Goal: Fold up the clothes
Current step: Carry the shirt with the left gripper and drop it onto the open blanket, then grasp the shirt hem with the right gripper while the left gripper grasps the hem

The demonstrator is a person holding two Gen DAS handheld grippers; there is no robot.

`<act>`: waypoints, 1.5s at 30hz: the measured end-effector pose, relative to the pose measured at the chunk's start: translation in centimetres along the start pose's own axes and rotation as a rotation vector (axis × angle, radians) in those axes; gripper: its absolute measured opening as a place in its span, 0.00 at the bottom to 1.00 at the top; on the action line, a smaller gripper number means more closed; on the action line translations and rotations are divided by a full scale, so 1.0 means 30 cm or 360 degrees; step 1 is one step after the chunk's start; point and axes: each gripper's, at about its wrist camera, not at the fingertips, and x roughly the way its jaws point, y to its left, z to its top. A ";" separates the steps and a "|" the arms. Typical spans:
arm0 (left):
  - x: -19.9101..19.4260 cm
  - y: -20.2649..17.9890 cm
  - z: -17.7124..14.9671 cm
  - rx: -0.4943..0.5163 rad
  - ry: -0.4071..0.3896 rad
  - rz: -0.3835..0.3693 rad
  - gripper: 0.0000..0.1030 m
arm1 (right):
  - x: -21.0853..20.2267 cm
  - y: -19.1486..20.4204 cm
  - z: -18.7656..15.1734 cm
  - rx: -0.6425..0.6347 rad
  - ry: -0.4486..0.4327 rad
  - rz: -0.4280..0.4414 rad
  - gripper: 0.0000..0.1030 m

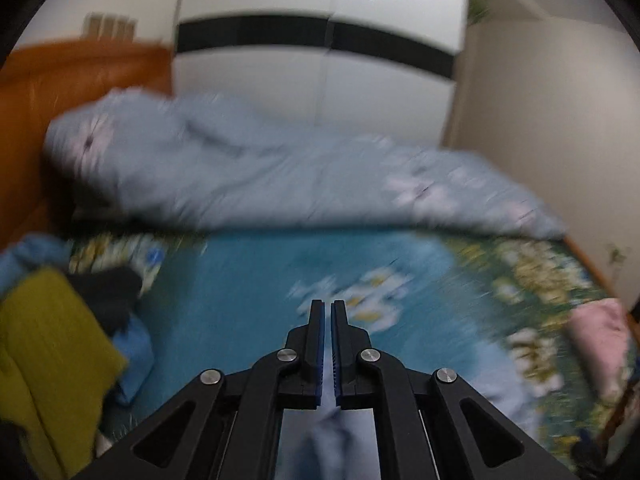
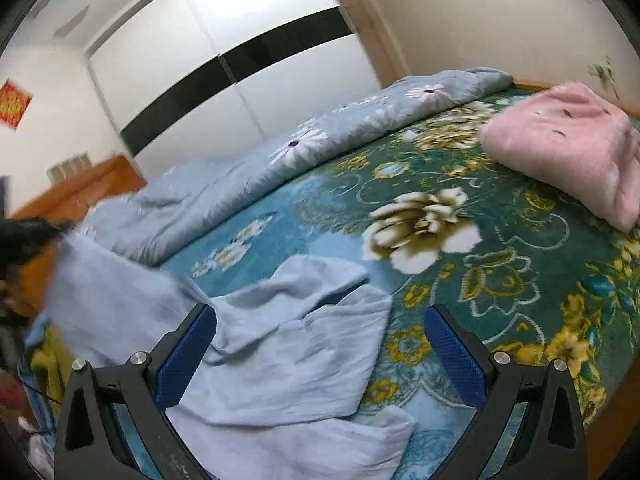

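Observation:
A light blue garment lies crumpled on the teal floral bedspread. Its left edge rises toward a dark blurred shape at the left border. My right gripper hovers just above it, open, with the cloth showing between its blue pads but not pinched. In the left wrist view my left gripper is shut, and a strip of the same light blue garment hangs under its fingers. This view is blurred by motion.
A rumpled blue flowered duvet runs along the far side of the bed. A folded pink blanket sits at the right. An olive-yellow cloth and a dark garment are piled at the left, below an orange headboard.

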 end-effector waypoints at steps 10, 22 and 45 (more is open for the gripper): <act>0.111 0.259 -0.264 -0.0219 0.0193 0.0107 0.07 | 0.171 0.319 -0.057 -0.0471 0.0213 0.0163 1.00; 0.052 0.452 -0.629 -0.0549 0.0391 -0.0047 0.38 | 0.470 0.794 -0.392 -0.1247 0.0575 0.0254 0.81; 0.082 0.420 -0.669 -0.0617 0.0459 -0.0284 0.52 | 0.478 0.792 -0.312 -0.1212 0.0514 0.0110 0.03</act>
